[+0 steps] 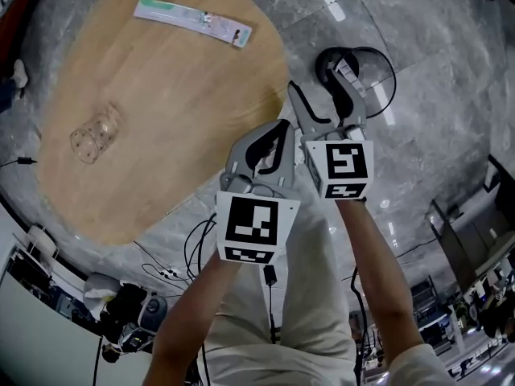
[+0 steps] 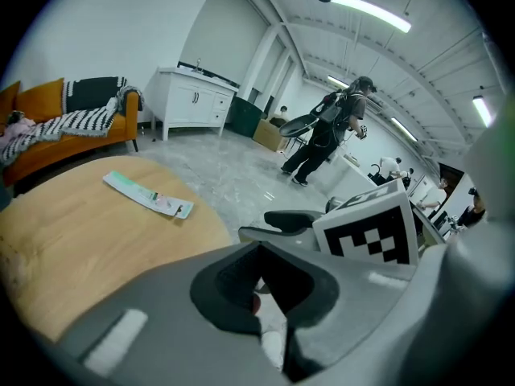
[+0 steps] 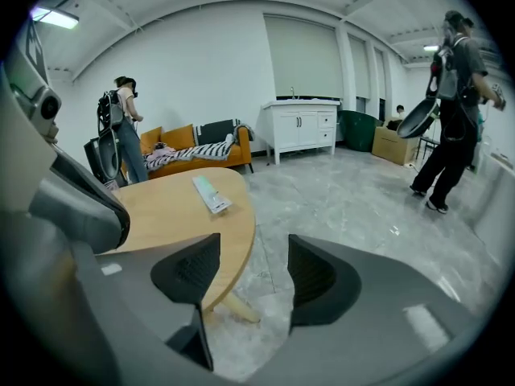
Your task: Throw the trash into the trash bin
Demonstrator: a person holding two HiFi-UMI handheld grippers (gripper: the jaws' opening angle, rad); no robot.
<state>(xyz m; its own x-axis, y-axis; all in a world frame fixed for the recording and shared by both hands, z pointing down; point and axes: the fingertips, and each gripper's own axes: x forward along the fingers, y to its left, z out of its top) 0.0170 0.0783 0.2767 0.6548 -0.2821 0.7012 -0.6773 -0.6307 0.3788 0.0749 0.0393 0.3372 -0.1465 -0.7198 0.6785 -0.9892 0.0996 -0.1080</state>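
Observation:
On the round wooden table (image 1: pixel 161 119) lie a flat green-and-white package (image 1: pixel 193 20) at the far side and a clear plastic cup (image 1: pixel 95 133) on its side at the left. Both grippers are held up off the table's right edge, above the grey floor. My left gripper (image 1: pixel 280 131) has its jaw tips together, and nothing shows clearly between them in the left gripper view (image 2: pixel 259 252). Close on its right, my right gripper (image 1: pixel 318 95) stands open and empty (image 3: pixel 245 276). The package (image 3: pixel 211 193) lies beyond its jaws. No trash bin is clearly in view.
A dark round object with a looped cable (image 1: pixel 348 63) lies on the floor past the right gripper. More cables (image 1: pixel 173 272) trail near the person's legs. An orange sofa (image 2: pixel 56 131), a white cabinet (image 3: pixel 302 131) and standing people (image 3: pixel 455 111) are further off.

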